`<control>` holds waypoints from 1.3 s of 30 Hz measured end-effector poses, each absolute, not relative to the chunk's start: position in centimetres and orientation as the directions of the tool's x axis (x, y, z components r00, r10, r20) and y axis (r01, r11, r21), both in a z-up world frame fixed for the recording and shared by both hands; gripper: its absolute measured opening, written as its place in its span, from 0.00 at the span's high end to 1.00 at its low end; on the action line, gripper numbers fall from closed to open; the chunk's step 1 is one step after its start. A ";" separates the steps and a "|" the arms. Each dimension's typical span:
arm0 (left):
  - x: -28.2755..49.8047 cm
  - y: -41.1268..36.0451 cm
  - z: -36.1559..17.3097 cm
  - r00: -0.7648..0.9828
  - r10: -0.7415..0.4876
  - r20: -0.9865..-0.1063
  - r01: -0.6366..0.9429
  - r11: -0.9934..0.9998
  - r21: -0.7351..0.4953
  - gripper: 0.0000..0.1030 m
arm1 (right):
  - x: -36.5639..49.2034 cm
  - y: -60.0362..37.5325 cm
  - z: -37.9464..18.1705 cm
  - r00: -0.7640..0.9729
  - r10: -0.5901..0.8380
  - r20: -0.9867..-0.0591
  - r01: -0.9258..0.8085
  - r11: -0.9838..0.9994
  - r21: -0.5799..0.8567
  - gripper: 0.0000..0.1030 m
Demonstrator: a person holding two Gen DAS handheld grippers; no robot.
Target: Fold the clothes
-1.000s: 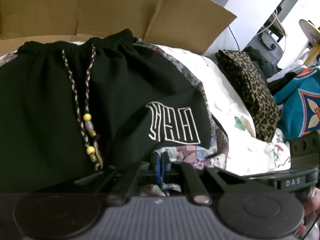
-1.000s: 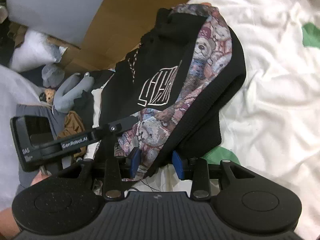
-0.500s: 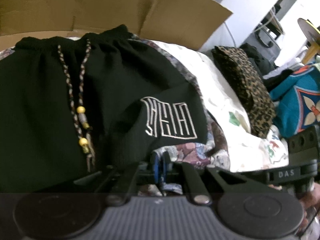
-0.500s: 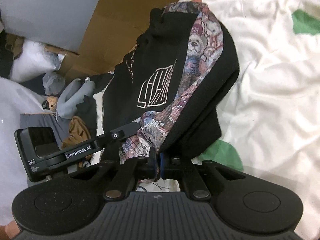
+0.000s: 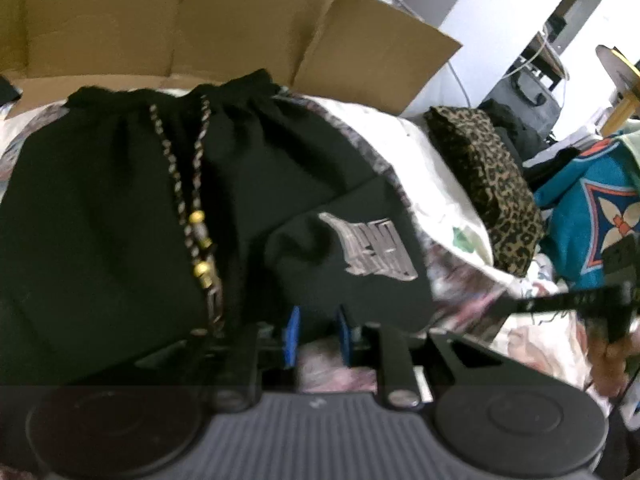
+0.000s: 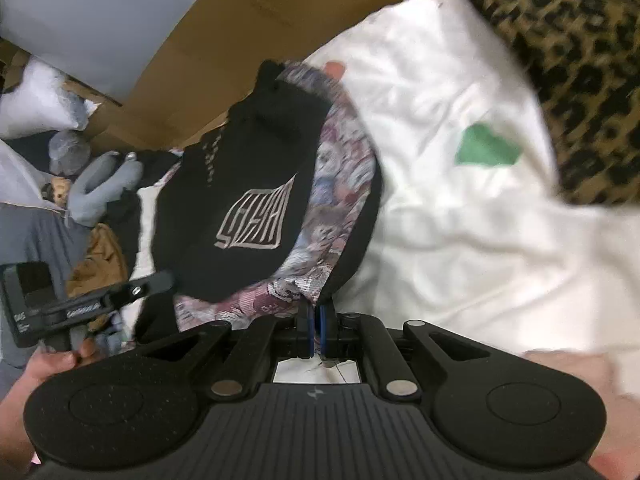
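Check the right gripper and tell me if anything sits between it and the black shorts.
Nothing visible does: the right gripper is shut on the hem of the black shorts, pads pinching the fabric directly.

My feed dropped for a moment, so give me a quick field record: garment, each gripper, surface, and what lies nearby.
garment: black shorts with patterned side panel, braided drawstring, pale logo
left gripper: jaws opening, hem of shorts between the pads
right gripper: shut on the shorts' edge
surface: white sheet with green patch
nearby: leopard-print cloth, cardboard behind
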State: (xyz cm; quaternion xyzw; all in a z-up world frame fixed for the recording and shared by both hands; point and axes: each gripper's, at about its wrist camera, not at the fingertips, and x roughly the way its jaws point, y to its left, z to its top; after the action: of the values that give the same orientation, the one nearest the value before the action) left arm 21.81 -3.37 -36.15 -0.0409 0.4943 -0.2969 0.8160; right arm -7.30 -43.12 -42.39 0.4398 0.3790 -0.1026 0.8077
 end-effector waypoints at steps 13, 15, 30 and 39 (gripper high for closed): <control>20.0 -2.3 -38.0 0.255 -0.502 -0.826 0.419 0.828 -0.373 0.76 | -8.0 -49.5 -40.5 0.596 -0.022 -0.803 0.583 0.700 0.413 1.00; 19.6 -2.8 -38.2 0.230 -0.515 -0.825 0.428 0.815 -0.390 0.75 | -7.7 -50.4 -40.1 0.587 -0.048 -0.808 0.589 0.711 0.385 1.00; 18.3 -8.0 -42.5 0.161 -0.514 -0.843 0.518 0.770 -0.371 0.48 | -6.4 -52.0 -40.3 0.555 -0.130 -0.821 0.613 0.732 0.299 1.00; 19.0 -8.9 -43.2 0.191 -0.529 -0.827 0.518 0.770 -0.373 0.59 | -6.4 -51.8 -41.0 0.551 -0.134 -0.823 0.618 0.729 0.295 1.00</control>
State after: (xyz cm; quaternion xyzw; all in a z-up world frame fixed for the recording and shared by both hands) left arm 18.96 -8.91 -43.17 -0.0052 0.5381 -0.3391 0.7717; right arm -6.36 -51.81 -40.97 0.2904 0.4163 -0.2260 0.8315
